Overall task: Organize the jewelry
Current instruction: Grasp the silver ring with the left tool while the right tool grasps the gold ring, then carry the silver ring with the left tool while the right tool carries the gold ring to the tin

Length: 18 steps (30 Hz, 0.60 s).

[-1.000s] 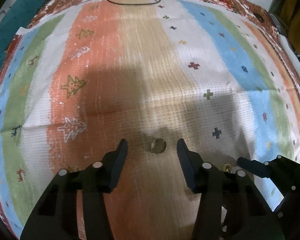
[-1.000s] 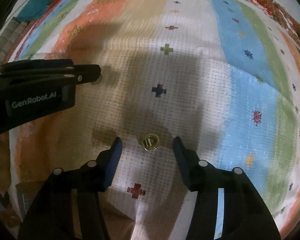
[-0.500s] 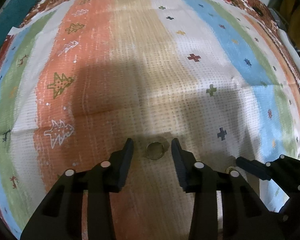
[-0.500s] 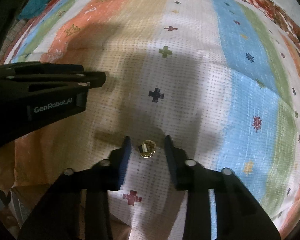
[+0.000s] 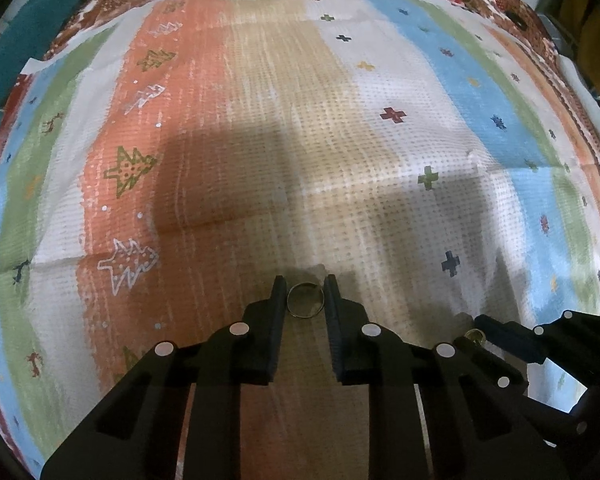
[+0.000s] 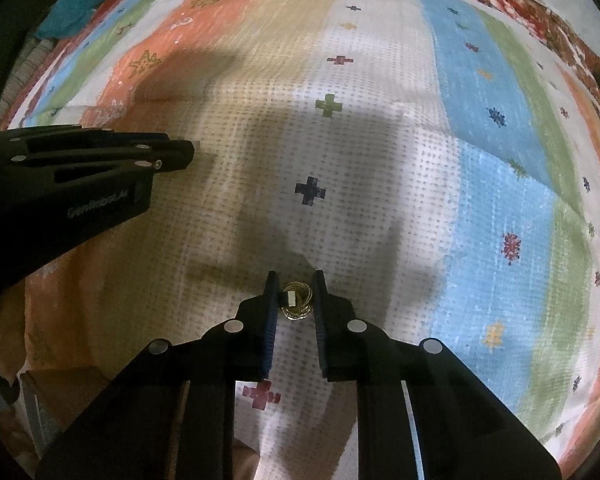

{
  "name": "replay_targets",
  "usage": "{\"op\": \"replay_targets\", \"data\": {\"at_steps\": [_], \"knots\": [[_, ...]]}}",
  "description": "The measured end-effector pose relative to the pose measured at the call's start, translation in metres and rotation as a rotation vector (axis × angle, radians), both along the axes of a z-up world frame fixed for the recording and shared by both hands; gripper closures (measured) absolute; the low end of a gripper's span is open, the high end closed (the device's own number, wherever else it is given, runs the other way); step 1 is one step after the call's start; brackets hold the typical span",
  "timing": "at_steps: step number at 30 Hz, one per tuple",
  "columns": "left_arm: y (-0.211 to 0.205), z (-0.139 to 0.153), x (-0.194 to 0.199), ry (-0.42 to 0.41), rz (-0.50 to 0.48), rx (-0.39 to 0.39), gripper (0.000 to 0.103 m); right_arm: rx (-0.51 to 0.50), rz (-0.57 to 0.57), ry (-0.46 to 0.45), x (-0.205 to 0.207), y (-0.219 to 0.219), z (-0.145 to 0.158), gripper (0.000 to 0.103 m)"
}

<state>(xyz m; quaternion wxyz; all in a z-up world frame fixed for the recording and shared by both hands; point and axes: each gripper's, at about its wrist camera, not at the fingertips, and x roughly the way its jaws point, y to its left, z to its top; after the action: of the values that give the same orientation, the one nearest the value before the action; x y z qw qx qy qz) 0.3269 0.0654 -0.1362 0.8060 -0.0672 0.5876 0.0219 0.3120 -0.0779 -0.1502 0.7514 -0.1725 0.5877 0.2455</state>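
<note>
I have 2 pieces bracketed at once so both can come off the striped cloth together. My left gripper has closed until its fingers touch the rim of the plain gold ring, which lies flat. My right gripper pinches the ornate gold ring low, at the cloth, because it is small.

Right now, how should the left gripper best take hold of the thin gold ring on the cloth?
Grip the thin gold ring across its outer rim, from above. It lies flat on the striped cloth, so only the rim offers two opposite sides; the left gripper jaws already flank it.
</note>
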Motion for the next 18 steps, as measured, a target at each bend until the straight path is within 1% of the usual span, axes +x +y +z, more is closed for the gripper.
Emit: {"op": "replay_targets", "data": {"at_steps": [7,14,18], "knots": [[0.001,0.009,-0.008,-0.016,0.022,-0.007,0.085,0.011,0.002,-0.027,-0.005,0.001,0.012,0.086],[0.001,0.015,-0.021,-0.026,0.037,-0.019,0.085,0.033,0.015,-0.055,-0.012,-0.004,0.030,0.086],[0.001,0.018,-0.029,-0.030,0.050,-0.011,0.085,0.036,0.027,-0.087,-0.017,-0.006,0.040,0.086]]}}
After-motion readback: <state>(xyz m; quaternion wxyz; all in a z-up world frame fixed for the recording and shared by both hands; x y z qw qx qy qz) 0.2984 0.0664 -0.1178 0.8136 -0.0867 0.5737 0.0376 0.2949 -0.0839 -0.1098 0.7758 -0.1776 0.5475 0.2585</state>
